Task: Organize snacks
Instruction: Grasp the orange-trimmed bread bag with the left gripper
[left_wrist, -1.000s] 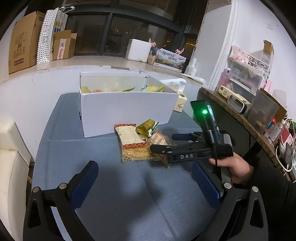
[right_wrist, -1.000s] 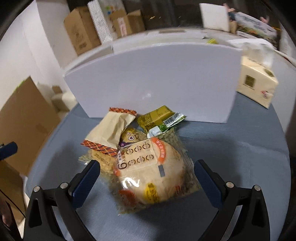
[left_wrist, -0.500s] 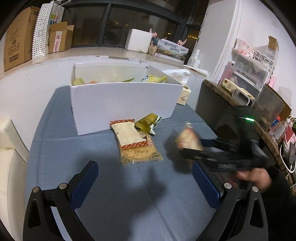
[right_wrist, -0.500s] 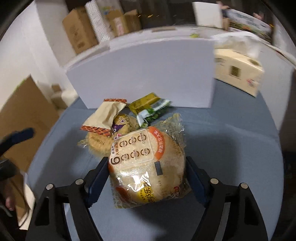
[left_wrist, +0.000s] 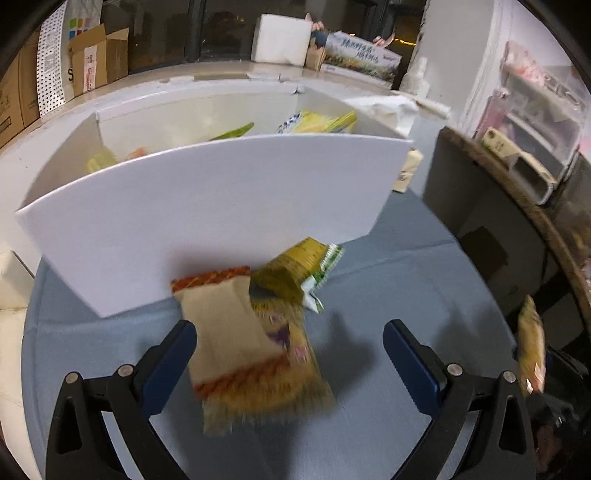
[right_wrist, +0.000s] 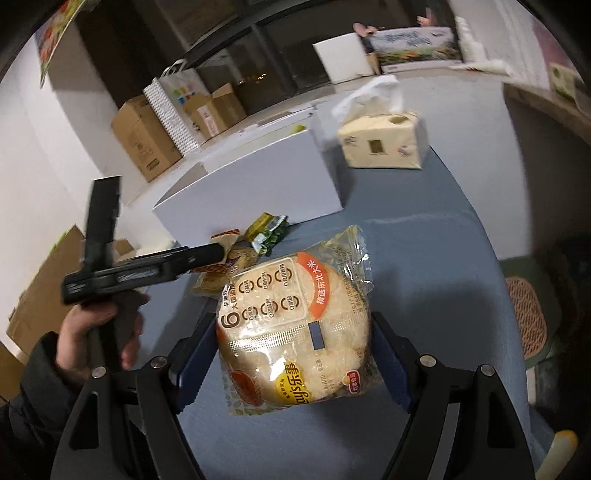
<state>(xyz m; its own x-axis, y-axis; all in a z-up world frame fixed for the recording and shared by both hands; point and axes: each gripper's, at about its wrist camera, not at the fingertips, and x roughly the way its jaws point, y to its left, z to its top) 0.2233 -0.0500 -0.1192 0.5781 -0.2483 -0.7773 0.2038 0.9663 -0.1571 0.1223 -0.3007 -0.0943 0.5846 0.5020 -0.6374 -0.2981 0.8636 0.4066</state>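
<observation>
My right gripper (right_wrist: 293, 354) is shut on a round rice-cracker pack (right_wrist: 295, 328) and holds it above the blue table; the pack shows edge-on at the right of the left wrist view (left_wrist: 532, 354). My left gripper (left_wrist: 290, 347) is open, low over a beige and orange snack pack (left_wrist: 229, 328) lying on a yellow pack (left_wrist: 291, 376), with a green-gold packet (left_wrist: 295, 269) behind. The white box (left_wrist: 221, 214) with several snacks inside stands just beyond them. In the right wrist view the left gripper (right_wrist: 207, 256) reaches over the pile (right_wrist: 236, 254).
A tissue box (right_wrist: 384, 144) stands on the table (right_wrist: 424, 258) right of the white box. A dark shelf unit (left_wrist: 517, 206) with clutter borders the table's right side. Cardboard boxes (right_wrist: 147, 136) sit on the ledge behind.
My right gripper has lifted the rice-cracker pack off the pile and pulled it back to the right. My left gripper has moved forward and down over the remaining packs.
</observation>
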